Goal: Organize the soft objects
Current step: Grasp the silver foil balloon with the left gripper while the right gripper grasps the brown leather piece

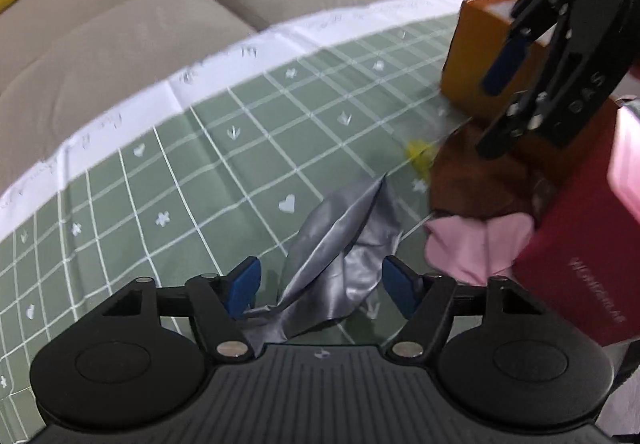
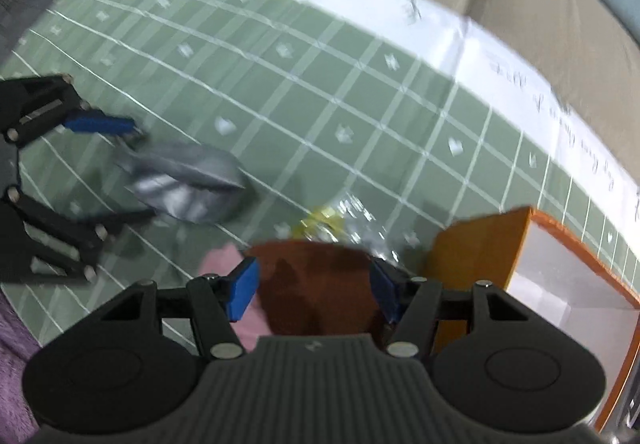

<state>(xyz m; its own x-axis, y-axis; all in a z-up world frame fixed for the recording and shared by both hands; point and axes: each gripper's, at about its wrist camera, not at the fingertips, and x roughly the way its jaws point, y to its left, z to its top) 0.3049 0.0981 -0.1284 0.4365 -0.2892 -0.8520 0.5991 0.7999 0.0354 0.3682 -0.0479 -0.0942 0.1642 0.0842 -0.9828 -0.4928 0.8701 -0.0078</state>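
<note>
Currently lining up two picks. My left tool (image 1: 318,286) is apart, straddling the crumpled silver-grey fabric (image 1: 340,240) near on the bench (image 1: 200,148). Right tool (image 2: 314,290) is apart over one brown cloth (image 2: 320,284), one pink cloth (image 2: 222,264) beside it. Next: lower, close. One orange box (image 2: 476,248) far right.

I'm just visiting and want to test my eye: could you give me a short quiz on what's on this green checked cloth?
1. True or false: the left gripper is clamped shut on the silver cloth.
2. Which cloth lies under the right gripper: A silver, B brown, C blue?
3. What colour is the open box beside the brown cloth?

Key: 1 false, its jaws stand open around it; 2 B; 3 orange.
</note>
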